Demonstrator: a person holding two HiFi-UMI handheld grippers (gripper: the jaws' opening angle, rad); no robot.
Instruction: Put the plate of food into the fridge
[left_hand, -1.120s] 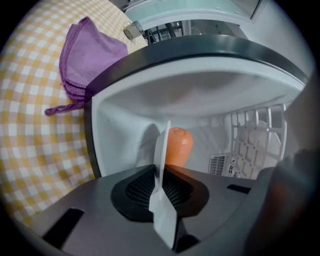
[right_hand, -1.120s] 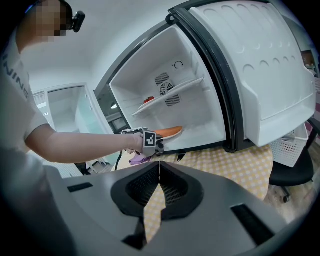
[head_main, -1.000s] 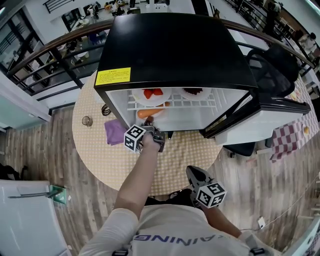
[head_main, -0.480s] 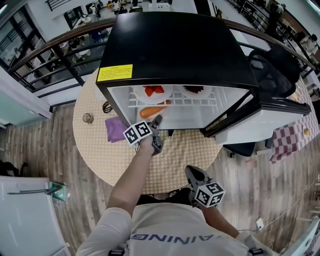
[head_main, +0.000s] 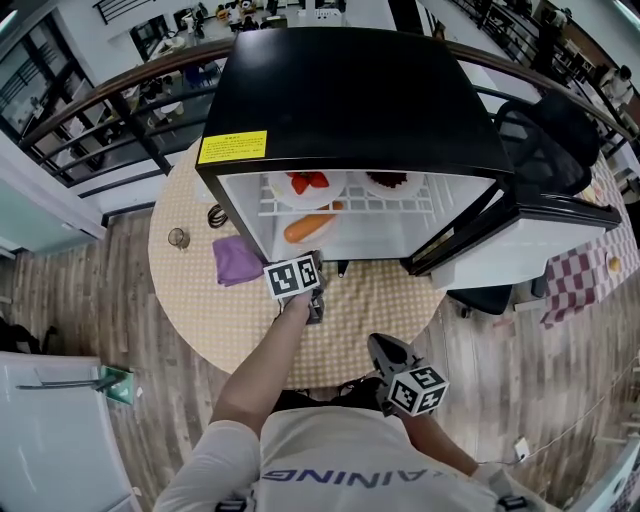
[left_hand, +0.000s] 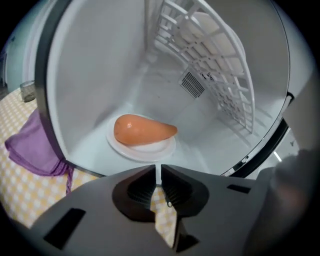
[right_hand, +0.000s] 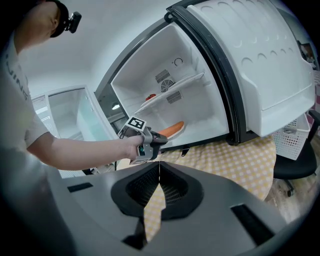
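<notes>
Fridge (head_main: 350, 90) open on round table (head_main: 200, 310), door (head_main: 540, 235) swung out to the right in the head view. Plate (left_hand: 122, 147) set on the fridge floor, left side, under the wire shelf (left_hand: 220, 75). 1 orange, tapered piece of food (left_hand: 142, 130) lying across the plate, pointed end toward the fridge's right.

Left gripper (left_hand: 159, 169) just outside the fridge's front edge, aimed at the plate and clear of it. Jaws just closing, down to a hairline gap, nothing between them.

Right gripper (right_hand: 159, 167) held low near the body, well back from the fridge. Jaws together, empty.

Upper shelf: 2 more plates, 1 with red food (head_main: 308, 182), 1 with dark food (head_main: 385, 182). Purple cloth (head_main: 237, 260) crumpled on the table beside the fridge's left wall; small glass (head_main: 178, 238) further left.
</notes>
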